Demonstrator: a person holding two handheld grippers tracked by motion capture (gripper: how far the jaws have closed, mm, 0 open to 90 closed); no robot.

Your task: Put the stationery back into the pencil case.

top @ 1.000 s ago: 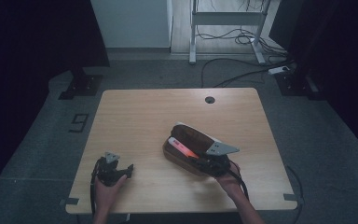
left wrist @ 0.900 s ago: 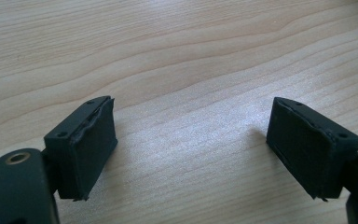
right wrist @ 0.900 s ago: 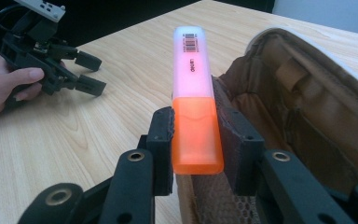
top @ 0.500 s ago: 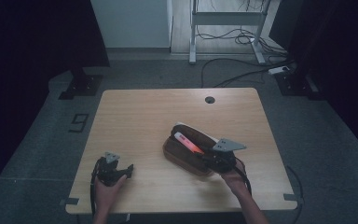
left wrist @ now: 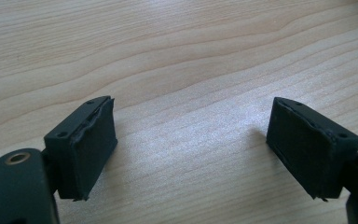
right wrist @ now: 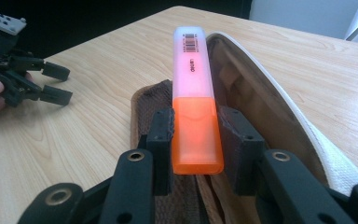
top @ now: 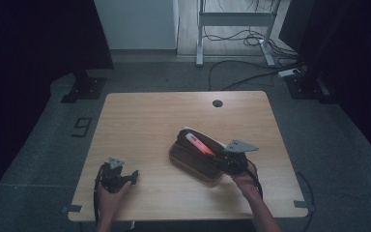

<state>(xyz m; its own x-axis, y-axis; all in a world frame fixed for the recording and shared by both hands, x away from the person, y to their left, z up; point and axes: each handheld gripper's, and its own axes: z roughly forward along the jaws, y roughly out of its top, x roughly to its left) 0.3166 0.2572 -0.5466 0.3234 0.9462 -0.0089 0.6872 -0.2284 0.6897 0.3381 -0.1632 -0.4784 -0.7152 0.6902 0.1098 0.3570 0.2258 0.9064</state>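
Note:
An orange highlighter (right wrist: 194, 100) with a pale cap end and a barcode is clamped between the jaws of my right gripper (right wrist: 196, 140). It hangs over an open brown pencil case (top: 193, 157) with a cream rim (right wrist: 279, 95), and in the high view the highlighter (top: 199, 143) points up-left across the case. My right gripper (top: 221, 158) sits at the case's right end. My left gripper (top: 134, 176) rests near the table's front left, and its jaws (left wrist: 191, 149) stand wide apart over bare wood with nothing between them.
The wooden table (top: 145, 121) has a small round cable hole (top: 217, 103) at the back. Beyond it stand a metal desk frame (top: 234, 29) and floor cables (top: 241, 72). In the right gripper view the left gripper (right wrist: 28, 84) lies off to the left.
My right gripper has drawn back to the right with the highlighter, which now lies farther right over the case. The left gripper has stayed put.

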